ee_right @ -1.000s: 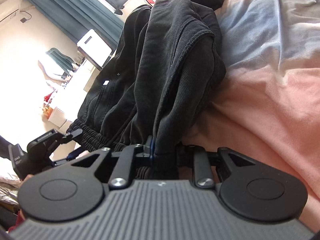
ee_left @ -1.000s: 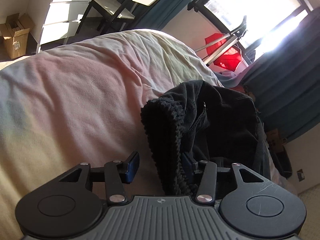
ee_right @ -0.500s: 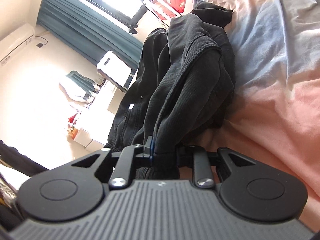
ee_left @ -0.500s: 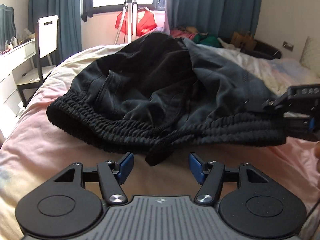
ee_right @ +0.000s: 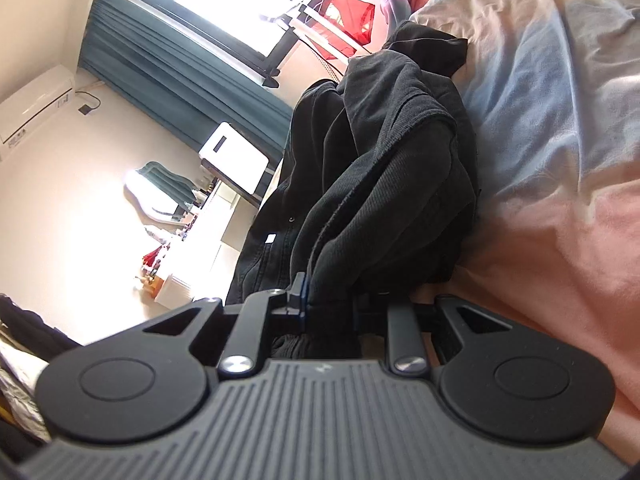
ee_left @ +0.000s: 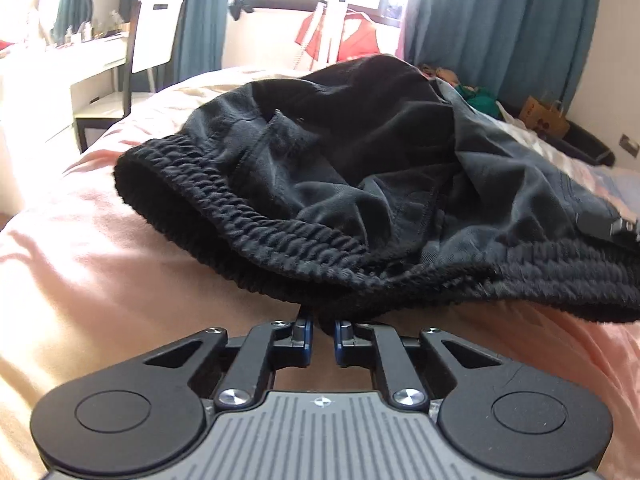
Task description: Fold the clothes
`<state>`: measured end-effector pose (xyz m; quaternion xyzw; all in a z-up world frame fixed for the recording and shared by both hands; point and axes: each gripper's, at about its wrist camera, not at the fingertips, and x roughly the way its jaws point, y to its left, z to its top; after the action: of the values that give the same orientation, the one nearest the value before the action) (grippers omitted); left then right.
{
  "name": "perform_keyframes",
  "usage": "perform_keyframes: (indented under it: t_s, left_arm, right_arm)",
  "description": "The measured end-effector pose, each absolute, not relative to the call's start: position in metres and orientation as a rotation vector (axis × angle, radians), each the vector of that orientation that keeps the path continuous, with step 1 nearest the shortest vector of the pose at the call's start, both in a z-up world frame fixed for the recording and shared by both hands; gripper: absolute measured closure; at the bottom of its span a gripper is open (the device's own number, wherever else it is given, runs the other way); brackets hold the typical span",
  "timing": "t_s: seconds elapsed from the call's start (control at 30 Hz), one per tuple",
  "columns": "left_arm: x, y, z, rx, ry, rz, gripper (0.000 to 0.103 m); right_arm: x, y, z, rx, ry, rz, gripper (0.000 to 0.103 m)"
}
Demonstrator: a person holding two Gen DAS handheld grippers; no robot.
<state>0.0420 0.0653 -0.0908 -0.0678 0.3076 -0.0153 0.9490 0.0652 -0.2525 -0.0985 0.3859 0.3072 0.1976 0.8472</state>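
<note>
Black trousers (ee_left: 360,160) with a ribbed elastic waistband (ee_left: 280,240) lie bunched on the pink bed cover (ee_left: 100,280). My left gripper (ee_left: 323,330) is shut on the front edge of the waistband near its middle. My right gripper (ee_right: 330,304) is shut on the trousers (ee_right: 392,184) at their near end; the fabric runs away from it in a heap. The right gripper's tip (ee_left: 612,229) shows at the right edge of the left wrist view, on the cloth.
A white chair (ee_left: 154,36) and a desk (ee_left: 60,64) stand left of the bed. Teal curtains (ee_left: 500,20), a window and a red garment on a stand (ee_left: 352,36) are behind. Other clothes (ee_left: 476,94) and a paper bag (ee_left: 544,116) lie at the far right.
My left gripper moved forward to the waistband and closed on it; half a second ago it was open and short of the cloth. The right gripper keeps its hold and has tilted slightly.
</note>
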Motion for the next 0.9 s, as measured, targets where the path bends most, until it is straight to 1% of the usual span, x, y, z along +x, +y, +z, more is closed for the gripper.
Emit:
perform_keyframes:
  t_s: [0.03, 0.17, 0.27, 0.33, 0.47, 0.53, 0.6, 0.67, 0.7, 0.73, 0.87, 0.9]
  left_arm:
    - [0.039, 0.068, -0.087, -0.15, 0.607, -0.014, 0.099]
    - [0.027, 0.08, -0.074, -0.196, 0.533, 0.053, 0.099]
    - [0.01, 0.076, -0.044, -0.153, 0.372, 0.065, 0.099]
    - [0.01, 0.061, -0.029, -0.074, 0.281, 0.052, 0.099]
    - [0.033, 0.015, -0.007, 0.129, 0.187, 0.005, 0.099]
    - [0.057, -0.01, -0.002, 0.202, 0.165, -0.003, 0.098]
    - [0.086, -0.032, -0.001, 0.25, 0.177, -0.015, 0.096]
    - [0.118, -0.052, -0.005, 0.267, 0.228, -0.087, 0.094]
    - [0.134, -0.059, -0.01, 0.26, 0.28, -0.139, 0.091]
    - [0.149, -0.067, -0.015, 0.251, 0.333, -0.192, 0.085]
    - [0.206, -0.073, -0.054, 0.199, 0.583, -0.29, 0.085]
    - [0.214, -0.067, -0.063, 0.19, 0.621, -0.283, 0.085]
  right_arm:
    - [0.065, -0.252, -0.099, 0.801, 0.65, 0.402, 0.08]
    - [0.065, -0.249, -0.103, 0.771, 0.668, 0.367, 0.08]
    - [0.064, -0.242, -0.101, 0.732, 0.671, 0.375, 0.08]
    - [0.063, -0.238, -0.098, 0.692, 0.663, 0.385, 0.08]
    - [0.063, -0.237, -0.098, 0.662, 0.665, 0.386, 0.08]
    - [0.063, -0.24, -0.102, 0.678, 0.678, 0.383, 0.08]
    - [0.064, -0.243, -0.106, 0.698, 0.691, 0.378, 0.08]
    - [0.065, -0.245, -0.109, 0.711, 0.699, 0.377, 0.08]
    - [0.065, -0.245, -0.111, 0.714, 0.703, 0.378, 0.08]
    - [0.065, -0.245, -0.112, 0.716, 0.707, 0.378, 0.08]
    - [0.066, -0.245, -0.118, 0.719, 0.725, 0.378, 0.08]
    - [0.068, -0.245, -0.119, 0.711, 0.731, 0.376, 0.08]
